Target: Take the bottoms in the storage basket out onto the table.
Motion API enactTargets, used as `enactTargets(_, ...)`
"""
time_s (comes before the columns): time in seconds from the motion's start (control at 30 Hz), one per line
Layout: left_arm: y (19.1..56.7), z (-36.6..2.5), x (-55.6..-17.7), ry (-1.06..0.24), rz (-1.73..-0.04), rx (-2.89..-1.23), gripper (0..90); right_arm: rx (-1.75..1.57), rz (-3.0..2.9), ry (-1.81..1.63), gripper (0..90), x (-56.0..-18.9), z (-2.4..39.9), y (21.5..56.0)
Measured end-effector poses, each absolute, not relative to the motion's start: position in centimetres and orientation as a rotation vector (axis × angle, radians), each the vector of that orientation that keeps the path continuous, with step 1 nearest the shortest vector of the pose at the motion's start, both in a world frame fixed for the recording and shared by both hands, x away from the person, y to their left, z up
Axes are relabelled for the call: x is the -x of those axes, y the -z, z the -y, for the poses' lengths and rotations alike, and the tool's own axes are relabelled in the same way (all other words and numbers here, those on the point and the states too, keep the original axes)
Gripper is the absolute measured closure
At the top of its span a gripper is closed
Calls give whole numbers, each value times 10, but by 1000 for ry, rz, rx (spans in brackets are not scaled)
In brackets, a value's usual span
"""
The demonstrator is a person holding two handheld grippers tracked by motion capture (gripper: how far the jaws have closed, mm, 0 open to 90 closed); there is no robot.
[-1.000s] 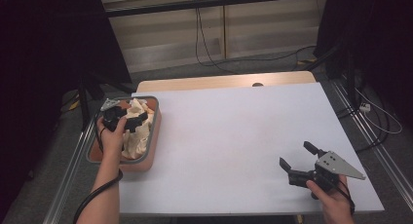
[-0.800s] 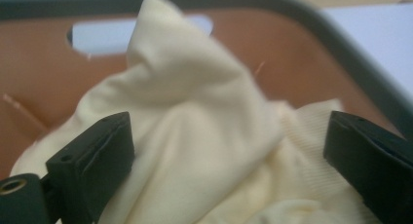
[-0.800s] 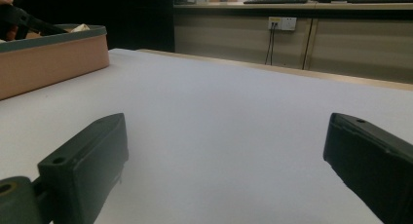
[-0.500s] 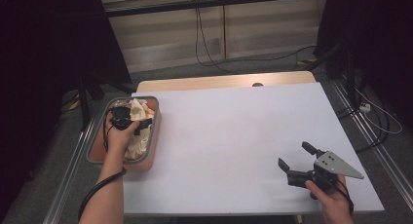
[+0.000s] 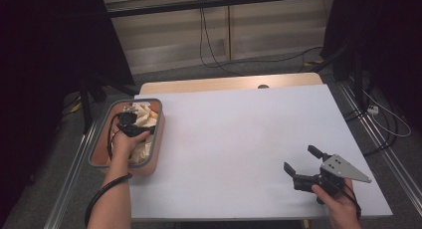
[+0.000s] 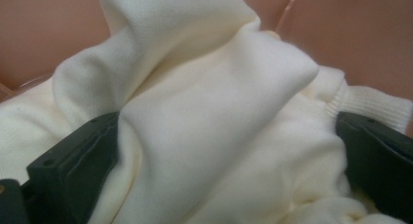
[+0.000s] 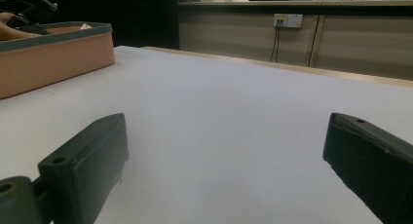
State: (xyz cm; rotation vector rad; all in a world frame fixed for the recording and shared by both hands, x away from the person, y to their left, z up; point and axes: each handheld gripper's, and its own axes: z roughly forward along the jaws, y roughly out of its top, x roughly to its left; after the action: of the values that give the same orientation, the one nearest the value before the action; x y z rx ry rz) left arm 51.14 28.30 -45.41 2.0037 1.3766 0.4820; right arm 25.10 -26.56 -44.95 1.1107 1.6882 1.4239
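The bin (image 5: 158, 139) stands at the left edge of the tabletop (image 5: 239, 134), and the cloth (image 5: 144, 117) lies inside it in a crumpled heap. The left gripper (image 5: 130, 123) is down in the bin, on top of the cloth. In the left gripper view its jaws are wide apart and a thick fold of cloth (image 6: 214, 136) lies between them, touching both. The right gripper (image 5: 304, 165) is near the front right corner of the tabletop, well apart from the bin. Its jaws are also spread and hold nothing; bare tabletop (image 7: 229, 136) shows between them, with the bin (image 7: 53, 58) far off.
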Motion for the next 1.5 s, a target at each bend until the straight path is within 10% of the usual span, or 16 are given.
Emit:
enactTargets(0.33, 453, -281, -510, -469, -1412, -2010, 54, -1117, -1681, -1426, 26, -250, 267, 449)
enactTargets(0.97, 438, -274, -504, -307, -1495, -1999, 543, -1118, -1682, -1421, 27, -252, 265, 449)
enactTargets(1.5, 419, -285, -505, -218, -1572, -1974, 602, -1122, -1680, -1421, 25, -255, 266, 450)
